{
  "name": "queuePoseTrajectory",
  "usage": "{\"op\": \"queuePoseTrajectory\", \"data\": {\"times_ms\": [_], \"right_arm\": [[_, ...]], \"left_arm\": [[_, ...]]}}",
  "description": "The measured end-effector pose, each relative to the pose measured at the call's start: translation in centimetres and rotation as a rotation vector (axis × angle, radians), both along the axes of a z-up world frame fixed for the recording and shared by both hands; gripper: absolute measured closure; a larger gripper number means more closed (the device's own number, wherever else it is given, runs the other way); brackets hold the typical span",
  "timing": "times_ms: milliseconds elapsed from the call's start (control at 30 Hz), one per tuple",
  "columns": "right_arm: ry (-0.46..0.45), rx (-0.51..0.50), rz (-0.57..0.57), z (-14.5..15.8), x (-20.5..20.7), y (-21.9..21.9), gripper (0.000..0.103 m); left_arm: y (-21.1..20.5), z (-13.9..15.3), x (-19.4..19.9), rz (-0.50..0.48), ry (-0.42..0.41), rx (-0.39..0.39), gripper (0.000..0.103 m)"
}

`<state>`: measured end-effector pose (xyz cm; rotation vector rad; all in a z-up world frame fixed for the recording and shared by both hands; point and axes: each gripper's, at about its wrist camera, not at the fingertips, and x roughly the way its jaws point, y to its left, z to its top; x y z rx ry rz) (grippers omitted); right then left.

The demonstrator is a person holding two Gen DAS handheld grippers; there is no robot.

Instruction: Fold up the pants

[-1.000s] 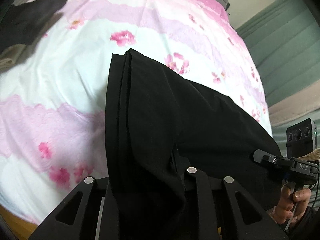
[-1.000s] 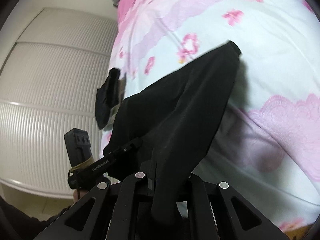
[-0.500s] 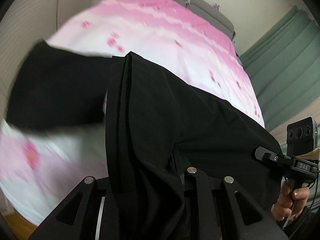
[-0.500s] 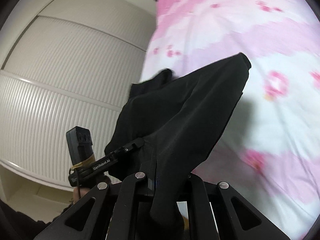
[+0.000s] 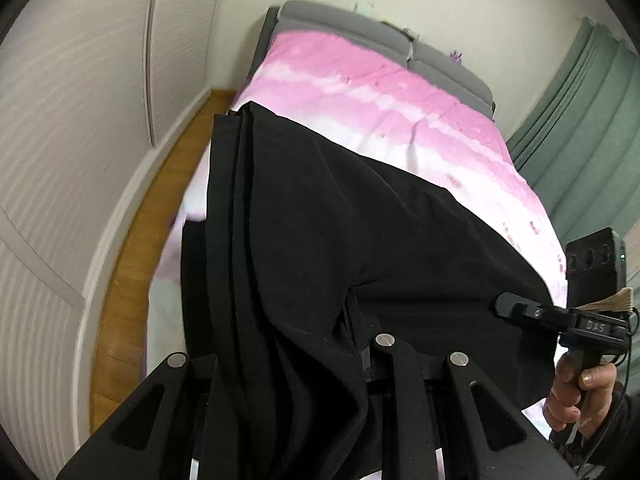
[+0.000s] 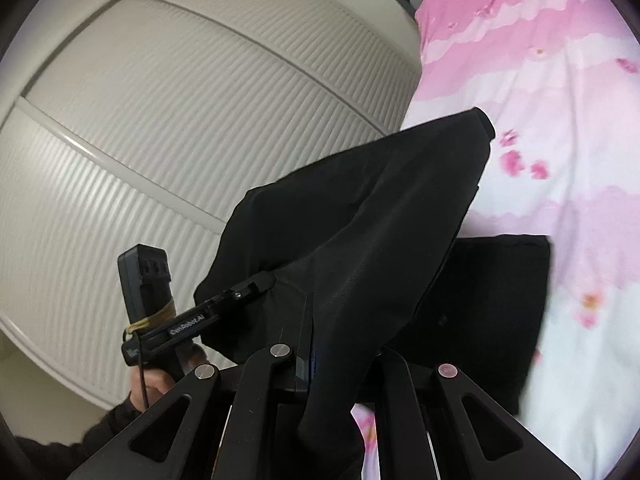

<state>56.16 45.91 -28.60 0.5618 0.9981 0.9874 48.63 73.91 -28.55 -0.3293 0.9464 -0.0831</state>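
Draping over both hand-held grippers, left [image 5: 360,344] and right [image 6: 340,344], the pinched black pants [image 5: 320,240] hide their fingertips above the bed [image 5: 400,120].

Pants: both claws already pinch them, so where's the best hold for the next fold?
Keep both corner holds. The pants hang in a taut span between the left claw and right claw. Any regrip should take that stretched top edge from above; the hanging end looks loose.
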Motion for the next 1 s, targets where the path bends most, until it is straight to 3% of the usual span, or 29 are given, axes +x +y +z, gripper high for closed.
{"op": "queuePoseTrajectory", "data": {"times_ms": [133,233,333,500,633,767,800,867,933,1000], "right_arm": [[0.104,-0.086,-0.002,-8.5,0.3,2.6,0.095],[0.192,-0.163,-0.010,-13.8,-0.5,3.0,0.095],[0.228,-0.181,-0.019,-16.1,-1.4,2.3,0.095],[0.222,-0.190,-0.020,-15.4,-1.1,2.8,0.096],[0.190,-0.252,-0.010,-13.8,-2.1,2.4,0.089],[0.055,-0.423,-0.049,-11.8,-2.8,1.4,0.067],[0.019,-0.466,-0.046,-11.1,-3.2,1.2,0.060],[-0.039,-0.570,-0.070,-10.0,-3.6,0.9,0.034],[-0.104,-0.683,-0.098,-9.4,-4.0,0.8,0.027],[-0.140,-0.771,-0.103,-9.4,-4.3,1.0,0.027]], "left_arm": [[0.5,-8.6,-0.3,-0.017,0.115,-0.003,0.080],[-0.7,-11.9,-2.1,-0.011,0.126,0.001,0.077],[-0.9,-12.8,-3.4,0.013,0.100,-0.005,0.069],[-0.7,-12.5,-3.4,0.023,0.083,0.052,0.060],[-0.1,-11.2,-4.5,0.018,0.074,0.129,0.058],[1.2,-10.4,-5.9,0.069,0.076,0.102,0.058],[1.1,-10.3,-6.4,0.073,0.079,0.136,0.057],[0.5,-10.0,-7.4,0.101,0.090,0.255,0.033],[0.6,-10.1,-8.2,0.109,0.100,0.281,0.033],[0.3,-9.7,-9.0,0.128,0.098,0.284,0.033]]}}
